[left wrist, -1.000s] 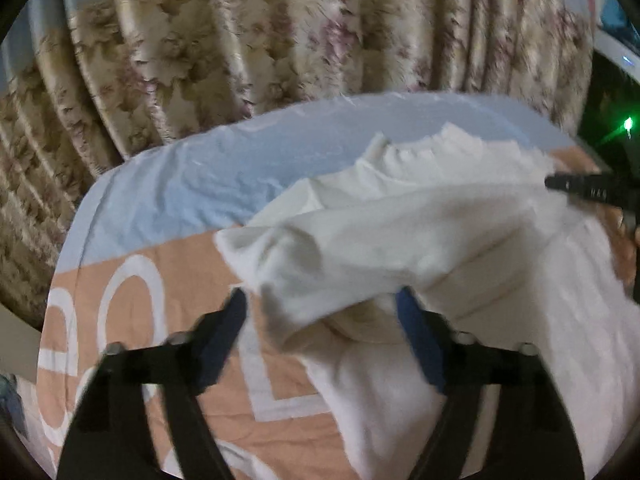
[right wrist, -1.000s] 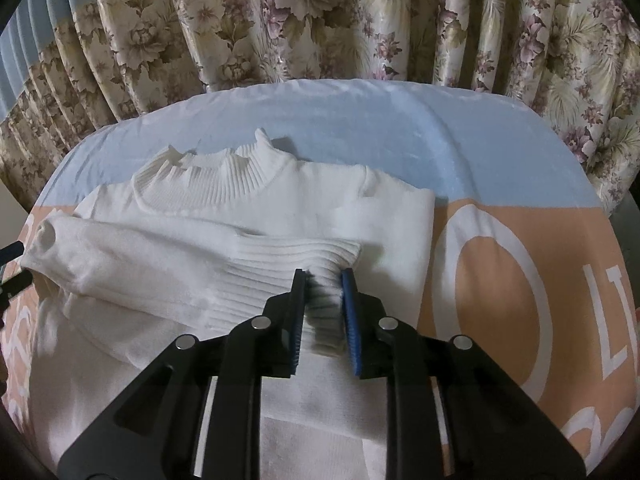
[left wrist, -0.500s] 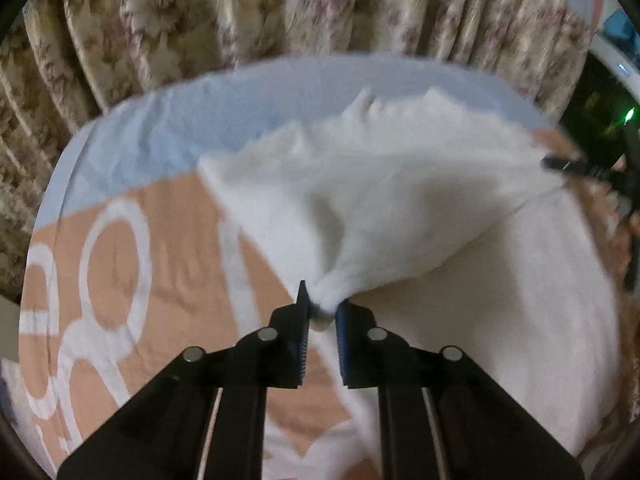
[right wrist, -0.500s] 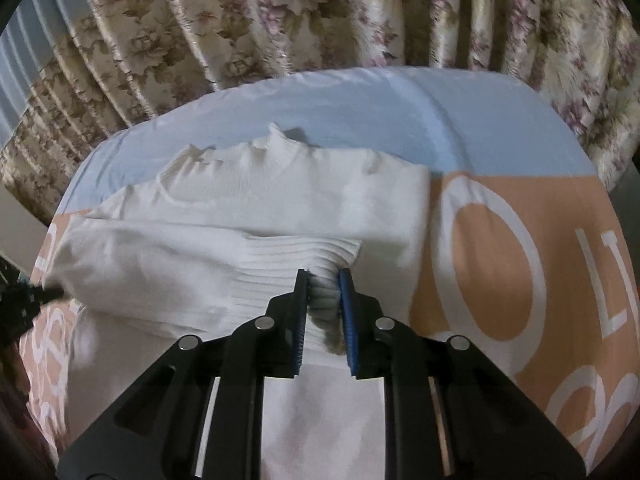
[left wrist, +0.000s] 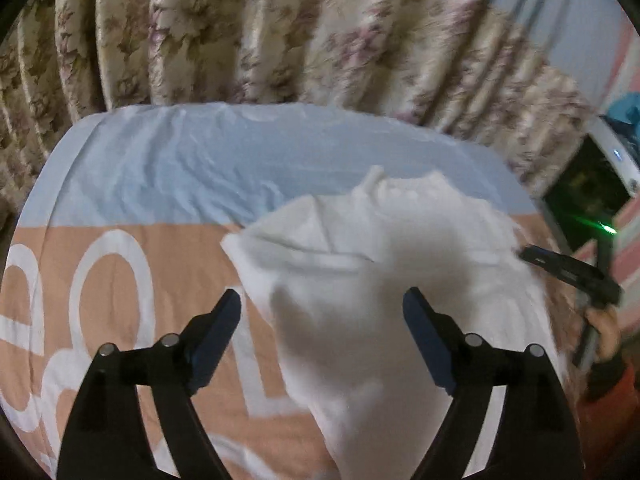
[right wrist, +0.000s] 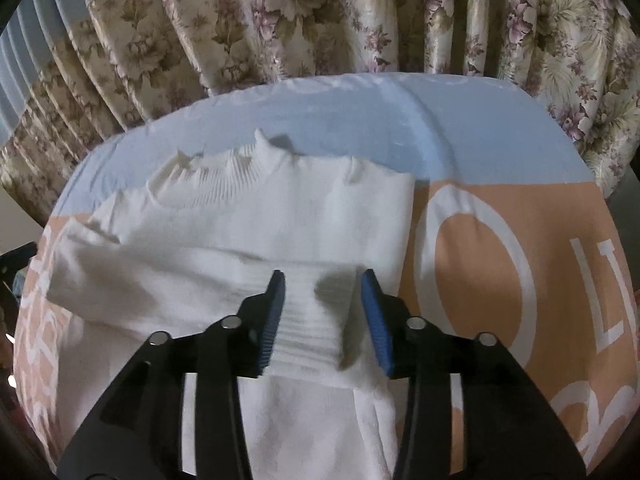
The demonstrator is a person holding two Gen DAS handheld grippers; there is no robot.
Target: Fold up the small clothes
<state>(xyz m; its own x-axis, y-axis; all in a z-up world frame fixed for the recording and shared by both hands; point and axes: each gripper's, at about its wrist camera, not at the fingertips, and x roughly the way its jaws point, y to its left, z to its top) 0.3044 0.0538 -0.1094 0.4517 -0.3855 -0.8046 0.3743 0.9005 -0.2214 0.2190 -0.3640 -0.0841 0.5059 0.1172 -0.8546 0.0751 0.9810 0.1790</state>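
Sweater (right wrist: 248, 232) white, flat on bedsheet (right wrist: 500, 264) | left gripper (left wrist: 322, 312) released | right gripper (right wrist: 322, 292) released, straddling ribbed cuff (right wrist: 310, 320)

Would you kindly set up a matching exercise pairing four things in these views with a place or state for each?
Things:
1. left tool
2. ribbed cuff
3. sweater collar
4. curtain

Descriptions:
A. hangs behind the bed
B. lies toward the blue part of the sheet
C. open, above the sweater's edge
D. lies between the open fingers of the right tool

Pairs: 1-C, 2-D, 3-B, 4-A
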